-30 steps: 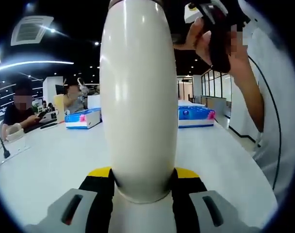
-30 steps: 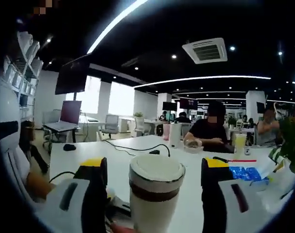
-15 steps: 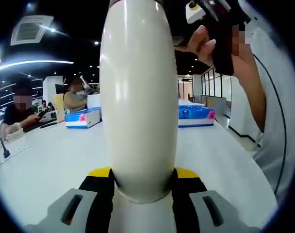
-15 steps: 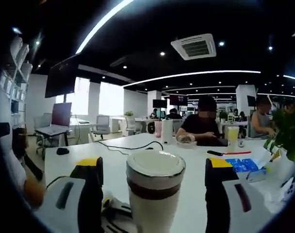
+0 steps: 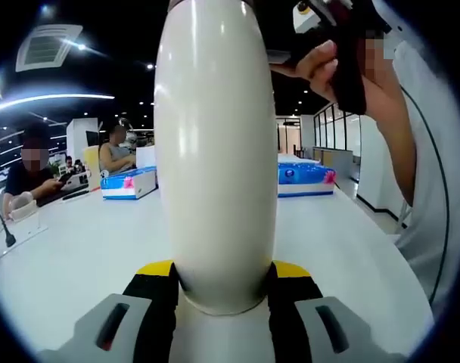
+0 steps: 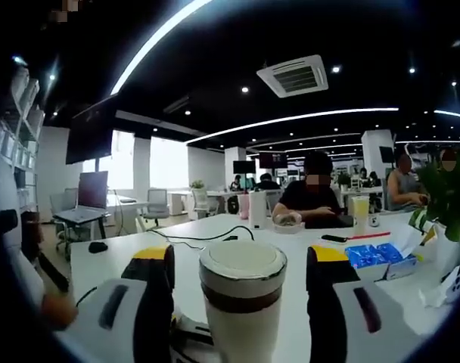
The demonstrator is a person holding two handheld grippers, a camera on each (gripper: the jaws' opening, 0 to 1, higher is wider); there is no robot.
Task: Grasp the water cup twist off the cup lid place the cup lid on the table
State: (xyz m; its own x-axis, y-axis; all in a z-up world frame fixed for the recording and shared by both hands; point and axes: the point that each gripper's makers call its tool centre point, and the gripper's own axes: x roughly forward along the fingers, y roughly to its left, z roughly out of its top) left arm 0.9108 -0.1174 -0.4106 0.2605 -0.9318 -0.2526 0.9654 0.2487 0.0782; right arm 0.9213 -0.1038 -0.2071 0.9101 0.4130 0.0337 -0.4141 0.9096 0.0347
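Cup (image 5: 215,151), cream and upright, sits clamped low on its body between the left gripper (image 5: 221,291) jaws, held above the white table (image 5: 79,249). In the right gripper view its lid (image 6: 242,266) shows from above, pale with a brown band under it, not yet off. The right gripper (image 6: 242,283) has its jaws wide, one on each side of the lid and clear of it. To do this step well, I judge the right jaws should drop a little and centre on the lid's rim before closing, so the pads bite the lid and not the band (a skewed bite would likely slip). The left grip should stay firm against the twist. Blue boxes (image 5: 129,184) and seated people (image 6: 315,198) lie well beyond.
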